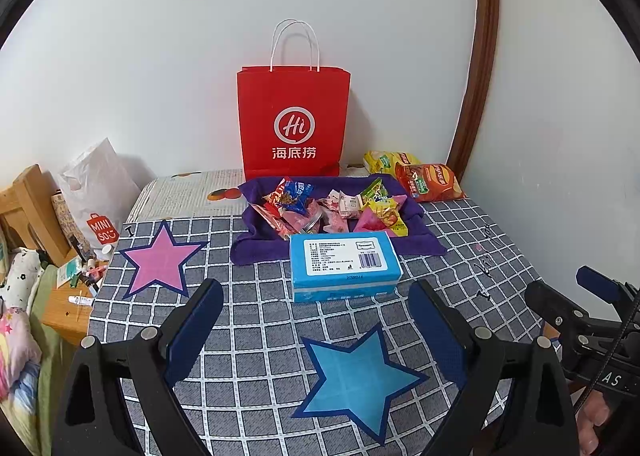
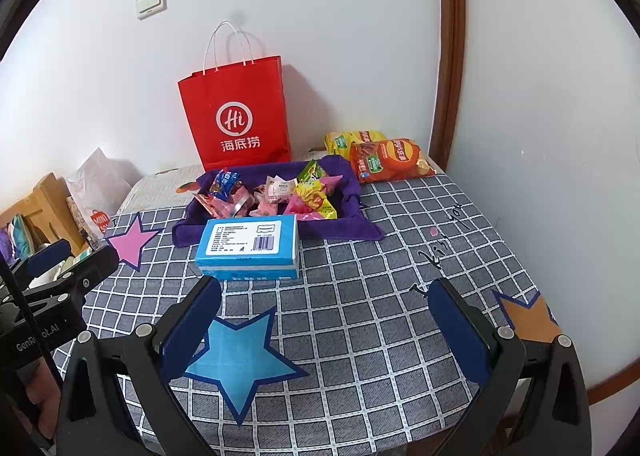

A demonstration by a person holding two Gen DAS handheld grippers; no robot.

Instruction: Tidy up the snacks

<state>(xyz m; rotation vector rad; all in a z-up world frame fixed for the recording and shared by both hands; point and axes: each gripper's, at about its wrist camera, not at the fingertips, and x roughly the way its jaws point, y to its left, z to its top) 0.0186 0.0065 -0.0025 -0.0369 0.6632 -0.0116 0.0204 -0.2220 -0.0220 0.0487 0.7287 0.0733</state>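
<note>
Several small snack packets (image 1: 332, 208) (image 2: 276, 192) lie piled on a purple cloth (image 1: 256, 248) (image 2: 356, 228) at the back of the table. A blue box (image 1: 344, 264) (image 2: 250, 248) lies in front of the cloth. Two chip bags, one yellow (image 1: 384, 162) (image 2: 344, 140) and one orange (image 1: 432, 182) (image 2: 390, 160), lie at the back right. A red paper bag (image 1: 294, 120) (image 2: 236, 112) stands against the wall. My left gripper (image 1: 316, 296) is open and empty, over the table short of the box. My right gripper (image 2: 326, 292) is open and empty, to the right of the left one.
The table has a grey checked cloth (image 1: 460, 240) (image 2: 380, 276) with a pink star (image 1: 158, 260) (image 2: 130, 240), a blue star (image 1: 356, 380) (image 2: 240, 360) and an orange star (image 2: 528, 316). A white Miniso bag (image 1: 96, 192) and a cluttered wooden stand (image 1: 68, 304) sit left of the table.
</note>
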